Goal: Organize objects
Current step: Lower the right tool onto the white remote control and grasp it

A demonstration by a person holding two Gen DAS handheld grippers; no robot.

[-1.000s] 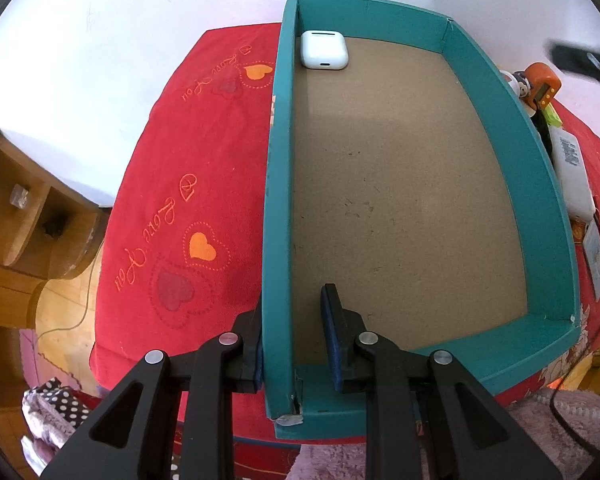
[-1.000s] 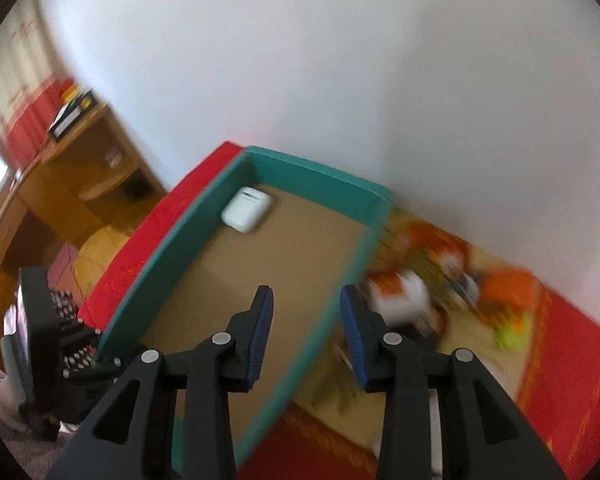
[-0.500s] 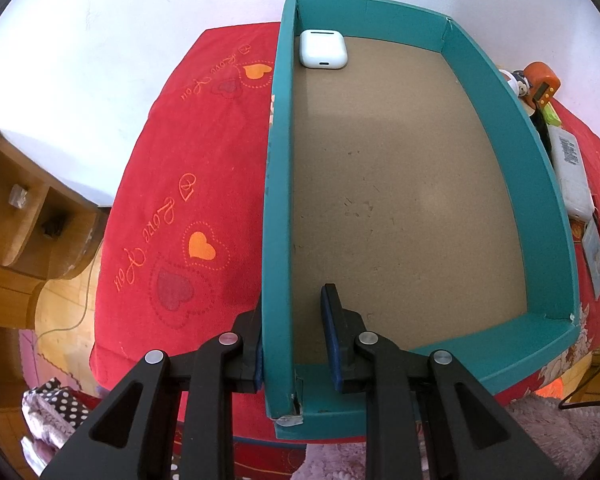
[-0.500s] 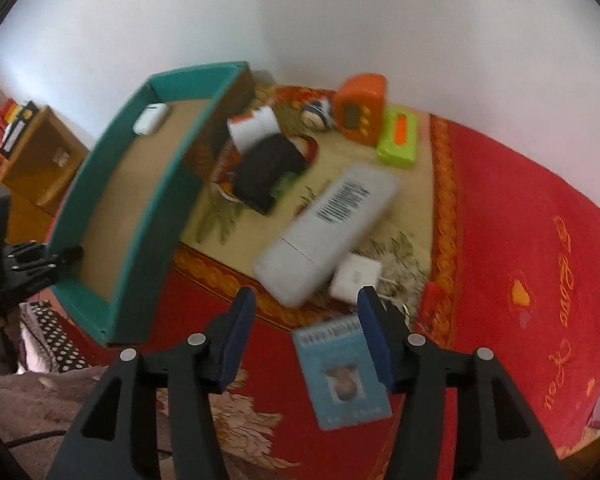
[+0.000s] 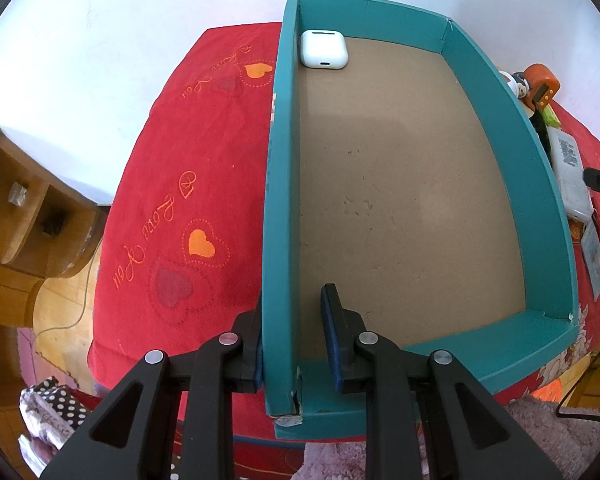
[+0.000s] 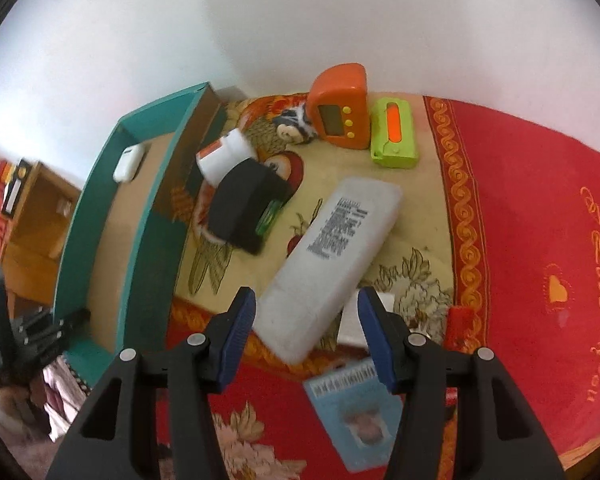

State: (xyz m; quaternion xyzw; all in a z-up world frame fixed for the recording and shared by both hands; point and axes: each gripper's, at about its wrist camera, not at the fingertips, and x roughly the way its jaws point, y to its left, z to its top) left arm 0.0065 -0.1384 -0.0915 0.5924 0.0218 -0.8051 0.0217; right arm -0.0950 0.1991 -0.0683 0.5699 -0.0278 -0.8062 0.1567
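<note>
Left gripper (image 5: 292, 340) is clenched on the near left wall of the teal box (image 5: 278, 208), steadying it on the bed; one white earbud case (image 5: 324, 49) sits in its far left corner. Right gripper (image 6: 307, 326) has fingers parted and empty, straddling the near end of the white power bank (image 6: 332, 264) right of the box: settle lower, square to its long sides, then clamp. Versus a second ago, the right view swung from over the box to the clutter and its fingers widened; left unchanged.
</note>
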